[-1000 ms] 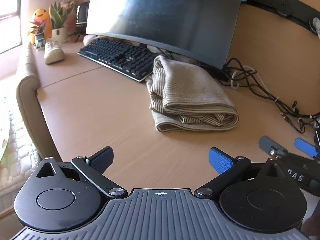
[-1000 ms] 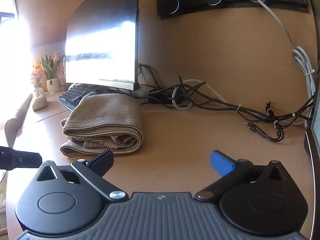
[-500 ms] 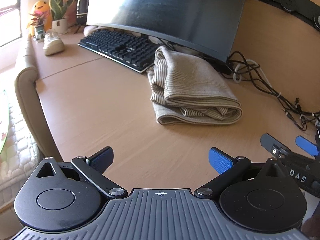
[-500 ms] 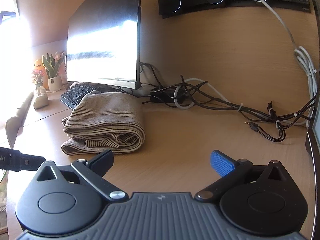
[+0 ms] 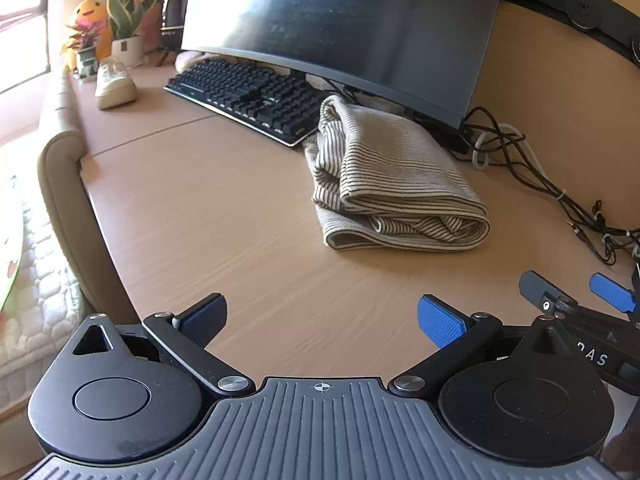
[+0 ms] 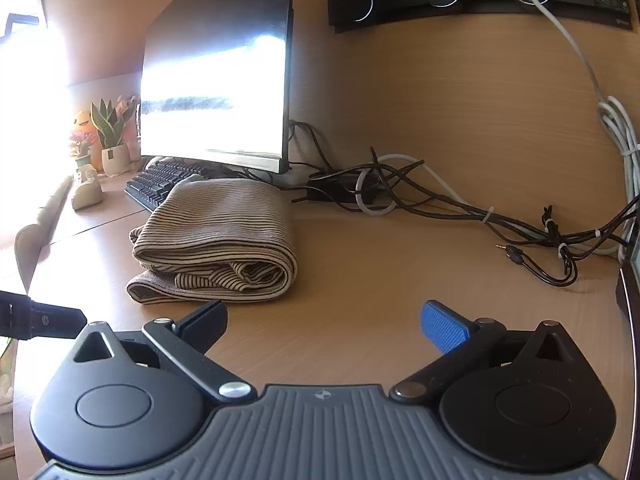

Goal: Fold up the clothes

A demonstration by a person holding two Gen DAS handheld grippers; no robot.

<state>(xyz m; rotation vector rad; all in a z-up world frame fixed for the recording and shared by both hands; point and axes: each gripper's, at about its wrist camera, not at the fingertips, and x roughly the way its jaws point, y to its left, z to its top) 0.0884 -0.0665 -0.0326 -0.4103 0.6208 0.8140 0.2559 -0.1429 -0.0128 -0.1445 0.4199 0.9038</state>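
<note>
So: we have both tongs released and empty. The left tongs [image 5: 322,316] sit at the bottom of the left view, the right tongs [image 6: 324,320] at the bottom of the right view, pads wide apart, nothing between them.

The striped garment [image 5: 394,184] lies mid-frame right on the bench [image 5: 208,208], folded into a thick bundle. Its far end touches or overlaps the keyboard [image 5: 256,96]; we can't tell which. Monitor [image 5: 352,28] is behind it, cables [image 6: 440,204] to the right.

Our read on handling: light, soft knit, no stiffness; layers will slide and sag if lifted by one point. The rolled fold faces us in the right view [image 6: 216,240], loose striped inner layers showing. Best grip: pinch through all layers at the near corners, one tong per side. Avoid snagging the cables.
</note>
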